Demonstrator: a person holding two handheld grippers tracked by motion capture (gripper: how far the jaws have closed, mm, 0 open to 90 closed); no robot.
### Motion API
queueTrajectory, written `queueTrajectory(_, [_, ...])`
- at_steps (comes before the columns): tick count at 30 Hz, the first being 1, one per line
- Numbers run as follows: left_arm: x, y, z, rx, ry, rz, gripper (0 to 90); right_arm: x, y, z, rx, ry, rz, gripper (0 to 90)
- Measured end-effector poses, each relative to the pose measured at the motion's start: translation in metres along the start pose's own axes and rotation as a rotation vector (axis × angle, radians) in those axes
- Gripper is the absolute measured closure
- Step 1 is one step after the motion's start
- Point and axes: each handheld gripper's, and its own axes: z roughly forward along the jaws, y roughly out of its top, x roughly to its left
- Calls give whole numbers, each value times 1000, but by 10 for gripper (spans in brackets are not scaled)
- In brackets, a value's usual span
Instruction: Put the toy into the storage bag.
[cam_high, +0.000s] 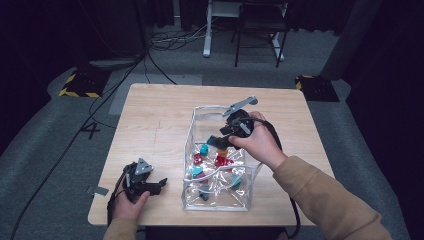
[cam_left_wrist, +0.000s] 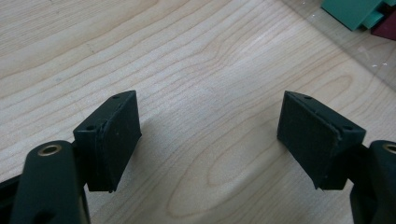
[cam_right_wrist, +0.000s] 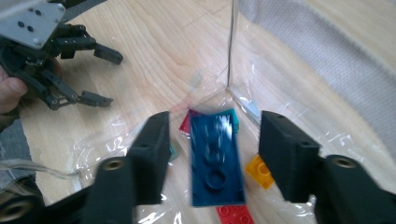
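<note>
Dark-blue brick (cam_right_wrist: 217, 158) loose between wide-open right gripper (cam_right_wrist: 212, 154) jaws, inside clear bag (cam_right_wrist: 299, 70)

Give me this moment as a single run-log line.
right gripper: open over clear bag, dark blue brick loose between jaws | left gripper: open, nothing between jaws, resting on table

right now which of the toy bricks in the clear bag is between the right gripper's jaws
The dark blue rectangular plastic brick, underside studs-holes facing the camera, sits between the right gripper jaws, untouched by them. The yellow brick and red brick lie below it.
</note>
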Motion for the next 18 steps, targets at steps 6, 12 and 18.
queueTrajectory(6, [0,0,0,0,0,-1,217,0,-5,-15,-115,-2,8,312])
queueTrajectory(12, [0,0,0,1,-2,0,216,-2,-7,-36,-241,-14,18,313])
queueTrajectory(18, [0,0,0,1,-3,0,216,-5,-7,-56,-289,-34,33,313])
